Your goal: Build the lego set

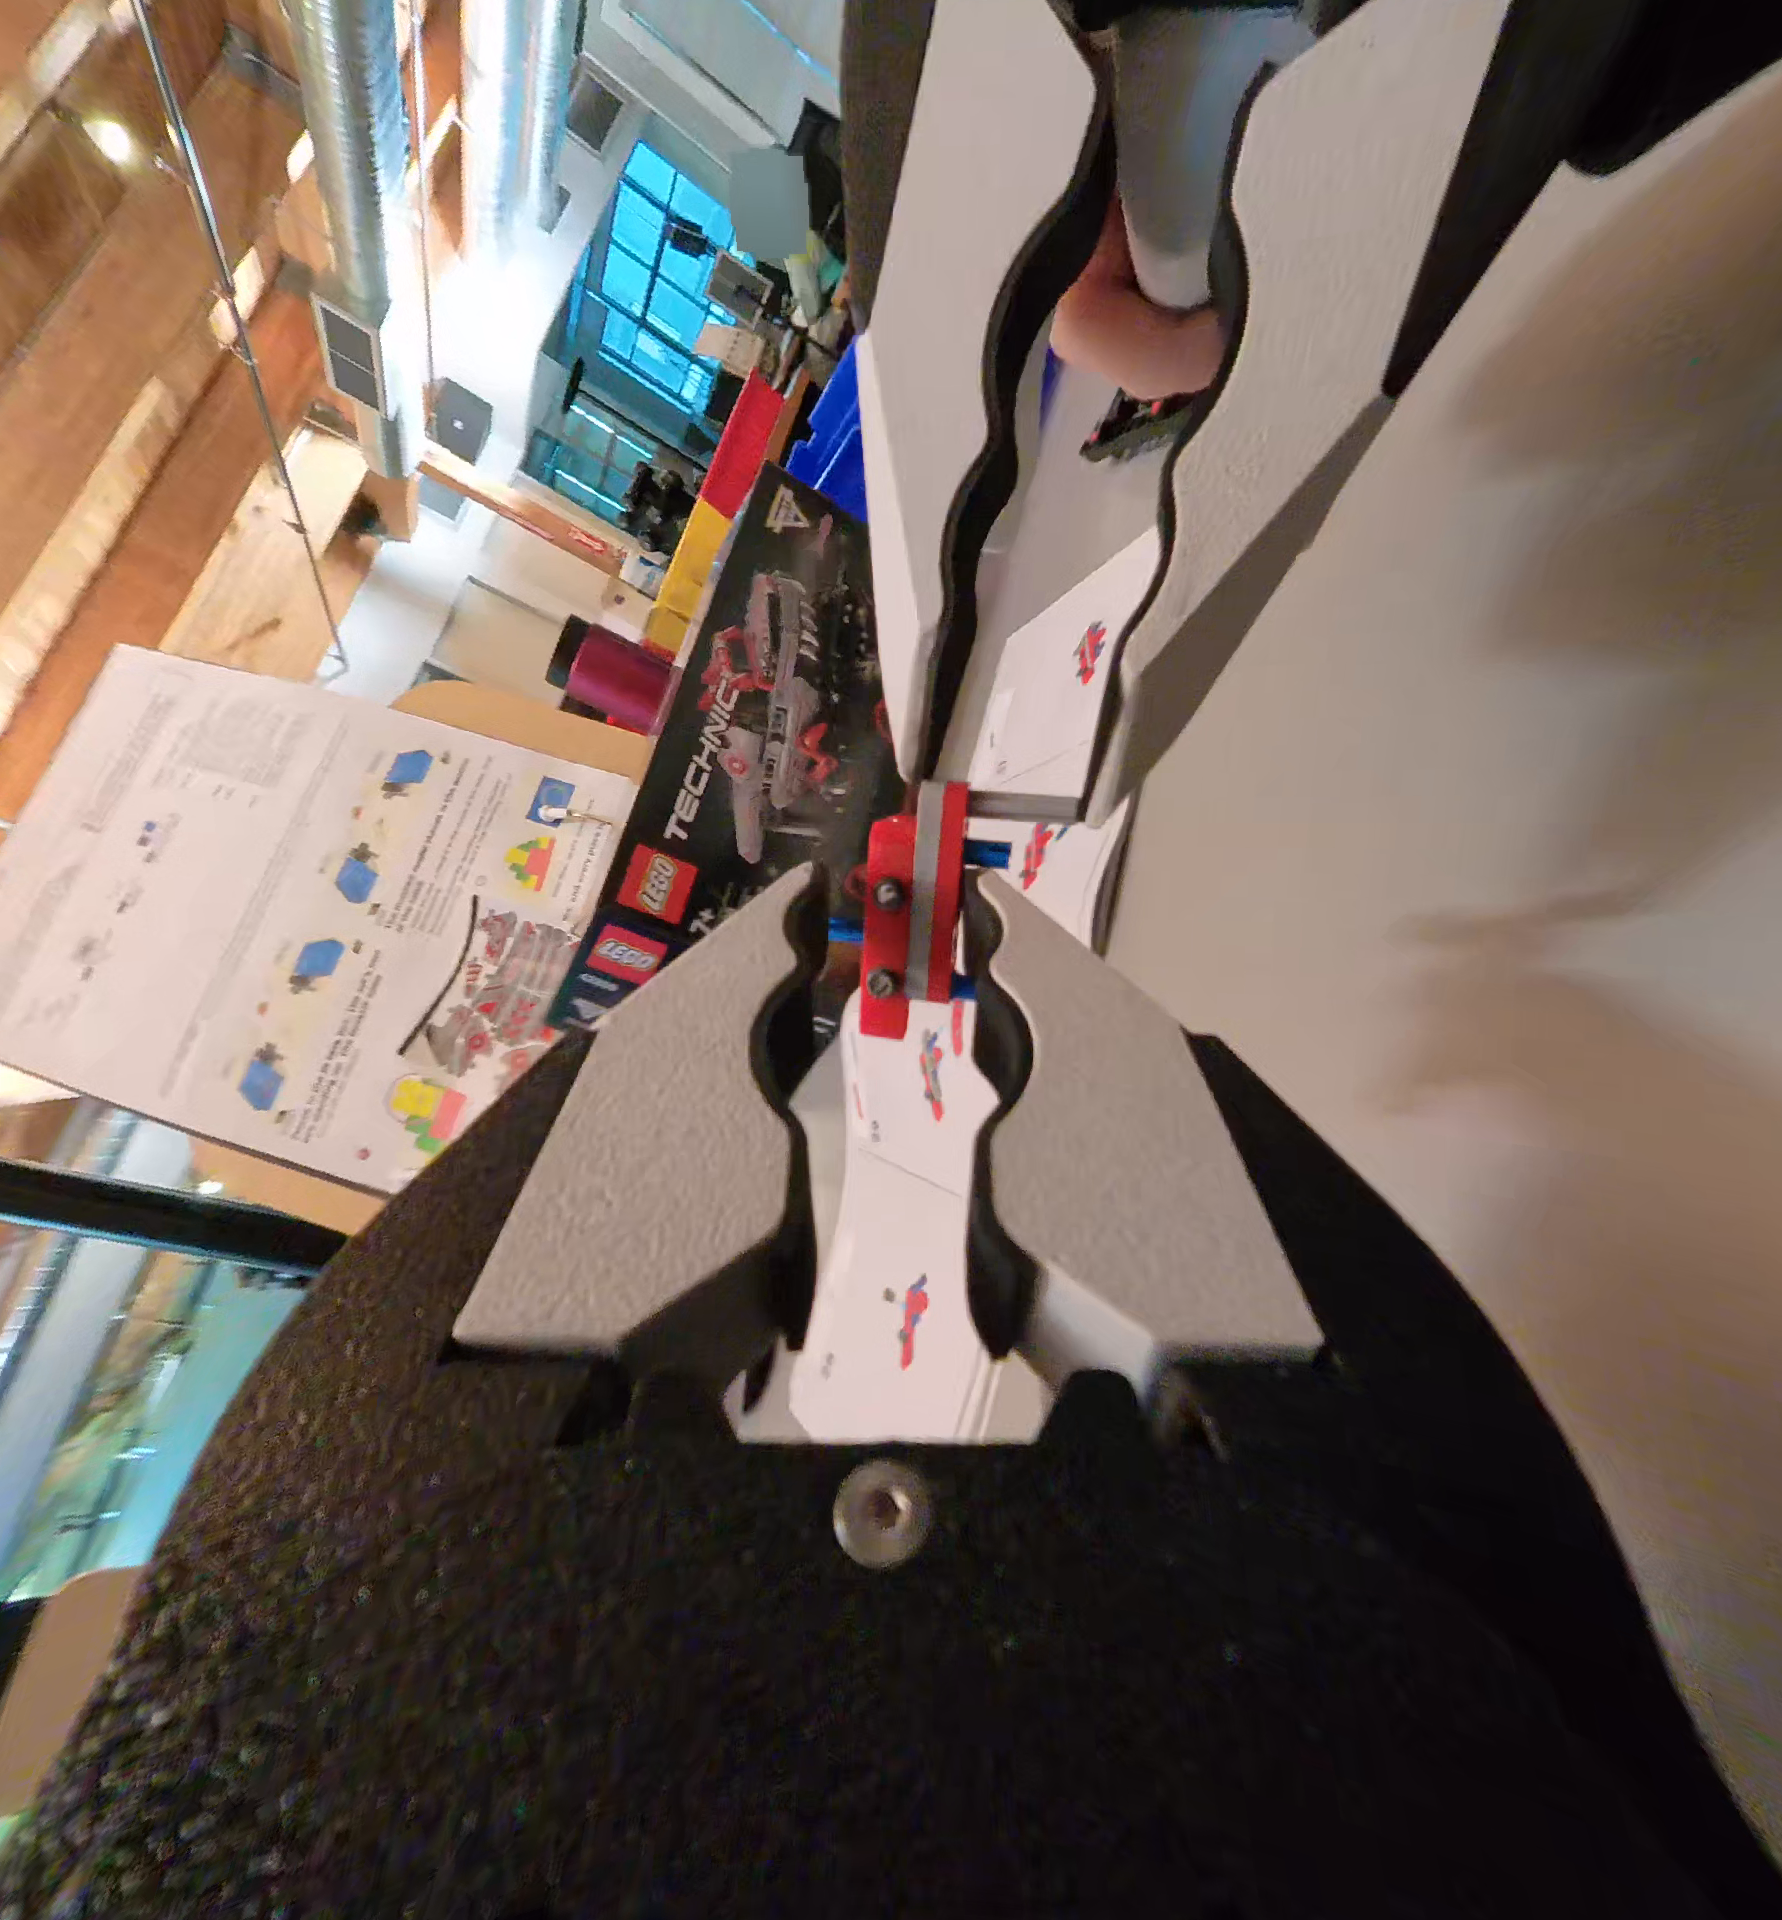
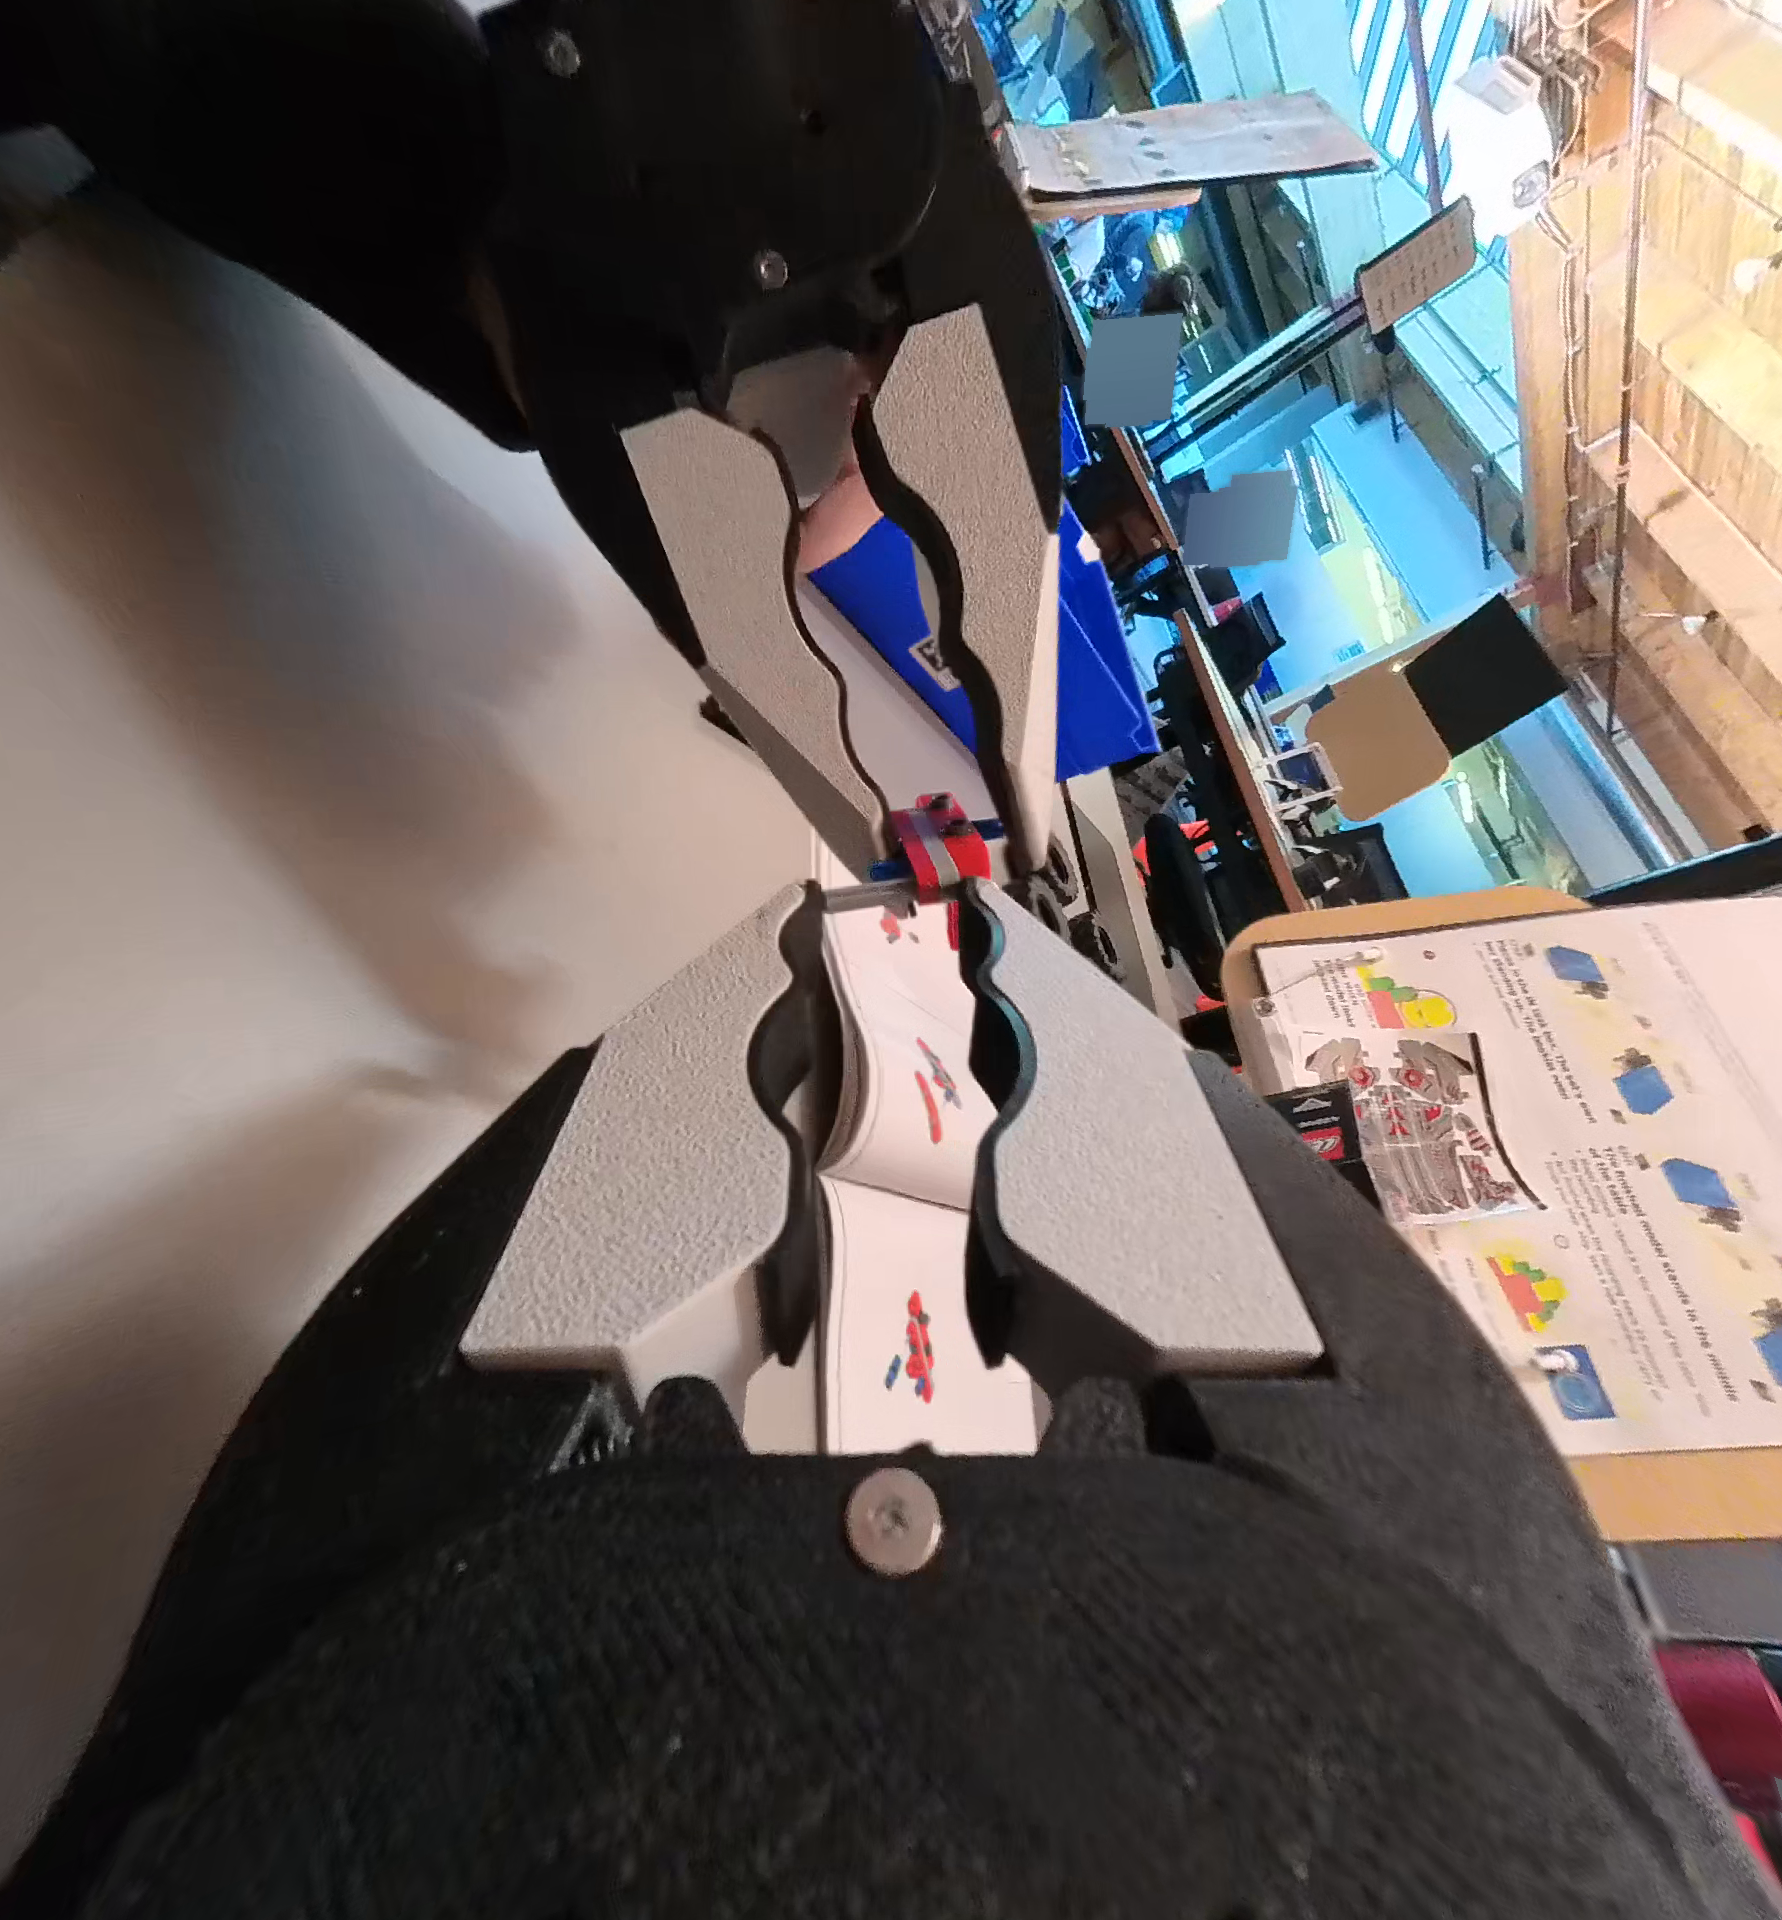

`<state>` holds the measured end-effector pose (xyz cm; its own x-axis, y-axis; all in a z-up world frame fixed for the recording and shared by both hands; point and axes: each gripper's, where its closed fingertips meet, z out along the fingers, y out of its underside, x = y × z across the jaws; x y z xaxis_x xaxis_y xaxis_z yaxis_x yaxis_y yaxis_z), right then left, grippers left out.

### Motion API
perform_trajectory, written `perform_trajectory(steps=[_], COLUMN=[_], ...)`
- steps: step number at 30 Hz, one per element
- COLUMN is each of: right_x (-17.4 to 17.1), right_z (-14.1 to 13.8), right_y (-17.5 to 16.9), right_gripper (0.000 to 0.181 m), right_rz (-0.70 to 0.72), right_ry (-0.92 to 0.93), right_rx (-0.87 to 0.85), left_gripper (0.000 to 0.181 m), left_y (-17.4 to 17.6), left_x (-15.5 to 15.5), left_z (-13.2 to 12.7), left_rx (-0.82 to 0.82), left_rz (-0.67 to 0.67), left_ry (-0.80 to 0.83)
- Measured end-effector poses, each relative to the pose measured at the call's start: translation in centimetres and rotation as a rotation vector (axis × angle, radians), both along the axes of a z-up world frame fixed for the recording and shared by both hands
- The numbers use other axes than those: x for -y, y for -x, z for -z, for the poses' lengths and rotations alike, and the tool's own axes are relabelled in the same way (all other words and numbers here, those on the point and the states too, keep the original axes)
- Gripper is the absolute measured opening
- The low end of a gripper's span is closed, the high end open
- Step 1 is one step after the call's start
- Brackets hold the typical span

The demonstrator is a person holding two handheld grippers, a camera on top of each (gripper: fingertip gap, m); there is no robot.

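Note:
A small assembly of red beams and a grey beam (image 1: pixel 913 914) with blue pins hangs in the air between both grippers. My left gripper (image 1: pixel 897 888) is shut on it at the fingertips. My right gripper (image 2: pixel 889 896) comes from the opposite side and is shut on a short grey axle (image 2: pixel 861 896) that sticks out of the assembly (image 2: pixel 934 844). In the left wrist view the right gripper (image 1: pixel 1012 795) presses one fingertip on the axle's (image 1: pixel 1022 805) end and the other on the grey beam. The open instruction booklet (image 1: pixel 897 1247) lies underneath.
The white table (image 1: pixel 1489 935) runs along one side. The black set box (image 1: pixel 762 748) stands beyond the booklet, with a maroon cup (image 1: pixel 617 675) and a blue bin (image 2: pixel 1084 675) near it. A clipboard with a printed sheet (image 2: pixel 1593 1143) stands beside the work area. Less than 4 cm separates the two grippers' tips.

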<state>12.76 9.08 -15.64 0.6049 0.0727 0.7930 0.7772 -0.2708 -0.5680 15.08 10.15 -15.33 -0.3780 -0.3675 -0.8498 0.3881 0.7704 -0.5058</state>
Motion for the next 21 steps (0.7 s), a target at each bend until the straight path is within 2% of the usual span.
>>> perform_trajectory(steps=[2, 13, 17, 21], right_x=[0.0, -0.2, -0.7, -0.8], right_z=[-0.3, -0.5, 0.4, 0.6], right_y=[0.1, 0.6, 0.7, 1.0], right_gripper=[0.023, 0.024, 0.024, 0.023], right_rz=[-0.002, -0.014, -0.004, -0.04], right_ry=[-0.014, -0.021, 0.028, 0.001], right_rx=[0.016, 0.152, 0.205, 0.084], left_gripper=[0.014, 0.014, 0.014, 0.014], left_y=[0.1, 0.5, 0.3, 0.5], left_x=[0.2, 0.2, -0.1, -0.2], left_z=[0.0, -0.5, 0.8, 1.8], left_rx=[0.029, 0.079, -0.042, -0.212], left_rz=[0.001, 0.02, 0.038, 0.1], left_ry=[-0.032, -0.134, -0.114, 0.0])
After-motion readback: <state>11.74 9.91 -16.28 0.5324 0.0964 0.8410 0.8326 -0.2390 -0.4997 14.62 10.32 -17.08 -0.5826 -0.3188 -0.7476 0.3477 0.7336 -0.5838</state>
